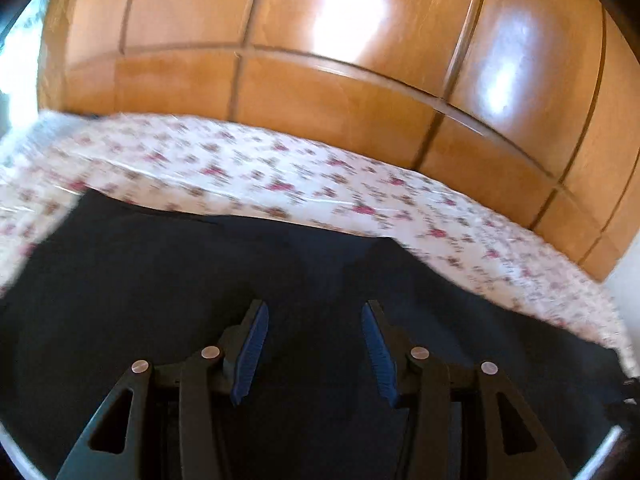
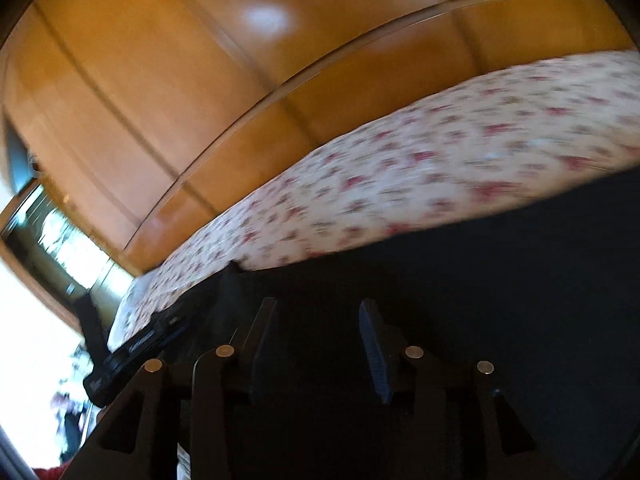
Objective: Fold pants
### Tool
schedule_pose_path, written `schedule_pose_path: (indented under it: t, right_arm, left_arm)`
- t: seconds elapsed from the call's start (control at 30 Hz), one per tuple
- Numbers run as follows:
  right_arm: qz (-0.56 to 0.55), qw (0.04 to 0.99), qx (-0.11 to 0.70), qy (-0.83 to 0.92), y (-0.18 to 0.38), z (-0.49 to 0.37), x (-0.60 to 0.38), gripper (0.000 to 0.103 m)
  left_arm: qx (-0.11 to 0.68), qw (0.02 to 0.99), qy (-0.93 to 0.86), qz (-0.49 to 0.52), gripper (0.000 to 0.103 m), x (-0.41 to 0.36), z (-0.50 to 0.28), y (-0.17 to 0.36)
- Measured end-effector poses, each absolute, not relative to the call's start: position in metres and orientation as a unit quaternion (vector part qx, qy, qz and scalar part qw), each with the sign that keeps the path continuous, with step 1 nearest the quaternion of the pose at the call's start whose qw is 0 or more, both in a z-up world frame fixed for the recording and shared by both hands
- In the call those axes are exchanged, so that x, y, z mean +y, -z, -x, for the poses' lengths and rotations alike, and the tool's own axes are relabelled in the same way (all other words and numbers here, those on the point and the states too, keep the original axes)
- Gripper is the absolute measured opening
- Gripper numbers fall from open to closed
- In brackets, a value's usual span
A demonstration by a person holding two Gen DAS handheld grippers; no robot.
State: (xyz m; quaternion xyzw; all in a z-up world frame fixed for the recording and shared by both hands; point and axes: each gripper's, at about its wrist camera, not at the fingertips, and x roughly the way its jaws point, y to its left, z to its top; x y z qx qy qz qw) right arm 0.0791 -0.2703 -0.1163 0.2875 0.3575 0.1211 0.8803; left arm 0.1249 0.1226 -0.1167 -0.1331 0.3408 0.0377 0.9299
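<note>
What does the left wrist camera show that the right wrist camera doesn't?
Only the left wrist view shows the far edge of the dark pants running across the whole frame, a dip partway along it, and the blue pads on its own hand-held gripper. Only the right wrist view shows a bright opening at the left edge and another black tool at the bed's edge. Both show open jaws with nothing between them above the pants, the flowered sheet and the wooden wardrobe.
</note>
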Motion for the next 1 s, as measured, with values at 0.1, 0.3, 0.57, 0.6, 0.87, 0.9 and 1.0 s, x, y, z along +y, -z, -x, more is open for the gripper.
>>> schedule_pose_path:
  t: [0.1, 0.3, 0.57, 0.6, 0.87, 0.9, 1.0]
  right_arm:
    - [-0.312, 0.883, 0.343, -0.069, 0.114, -0.046, -0.314, 0.043]
    - [-0.353, 0.882, 0.310, 0.037, 0.116, 0.008, -0.393, 0.045]
    - [-0.454, 0.832, 0.282, 0.147, 0.147, 0.037, -0.482, 0.056]
    - [-0.466, 0.825, 0.281, 0.153, 0.152, 0.039, -0.492, 0.057]
    - [-0.560, 0.785, 0.212, 0.155, 0.178, 0.037, -0.530, 0.055]
    - [-0.563, 0.785, 0.208, 0.155, 0.178, 0.035, -0.532, 0.055]
    - [-0.552, 0.790, 0.212, 0.160, 0.176, 0.026, -0.535, 0.051]
  left_arm:
    - [0.353, 0.924, -0.039, 0.140, 0.050, 0.132, -0.123, 0.126]
    - [0.364, 0.920, -0.026, 0.143, 0.054, 0.135, -0.127, 0.138]
    - [0.368, 0.925, -0.005, 0.098, 0.069, 0.119, -0.125, 0.140]
    - [0.367, 0.925, -0.003, 0.100, 0.069, 0.120, -0.124, 0.140]
    - [0.360, 0.925, 0.006, 0.119, 0.069, 0.125, -0.122, 0.141]
    - [0.360, 0.925, 0.006, 0.119, 0.069, 0.125, -0.122, 0.141]
    - [0.359, 0.926, 0.007, 0.121, 0.069, 0.126, -0.122, 0.141]
